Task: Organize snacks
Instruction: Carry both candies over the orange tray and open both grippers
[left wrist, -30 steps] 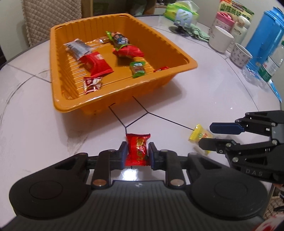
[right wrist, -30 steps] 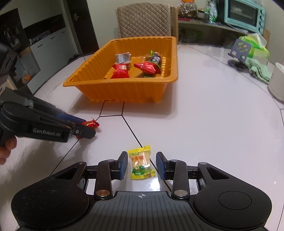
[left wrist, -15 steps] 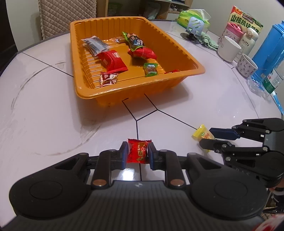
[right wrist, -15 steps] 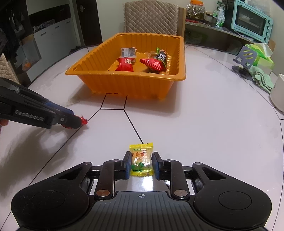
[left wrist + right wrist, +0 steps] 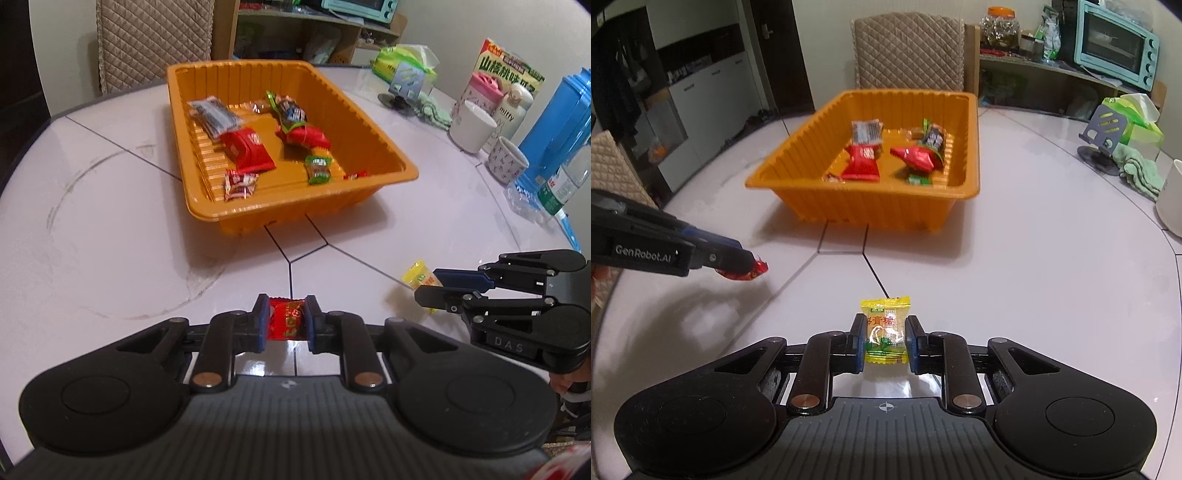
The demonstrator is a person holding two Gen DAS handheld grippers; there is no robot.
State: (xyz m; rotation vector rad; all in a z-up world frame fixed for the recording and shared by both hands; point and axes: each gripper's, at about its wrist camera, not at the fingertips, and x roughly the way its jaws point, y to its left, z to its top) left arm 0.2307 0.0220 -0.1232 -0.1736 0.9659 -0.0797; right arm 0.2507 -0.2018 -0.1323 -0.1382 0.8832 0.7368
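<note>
An orange tray (image 5: 400,173) (image 5: 971,155) stands on the white table and holds several wrapped snacks. My left gripper (image 5: 286,321) is shut on a small red candy (image 5: 286,319) and holds it above the table in front of the tray; it also shows in the right wrist view (image 5: 750,269). My right gripper (image 5: 884,345) is shut on a yellow candy (image 5: 884,332), lifted off the table to the right of the left gripper; it also shows in the left wrist view (image 5: 419,275).
White mugs (image 5: 472,125), a blue jug (image 5: 554,122), bottles and a snack box stand at the table's right edge. A phone stand (image 5: 1102,136) and green cloth lie at the far right. A quilted chair (image 5: 908,51) stands behind the tray.
My right gripper closed on the yellow candy and lifted it. My left gripper rose off the table with the red candy. Both views pulled up and back from the table.
</note>
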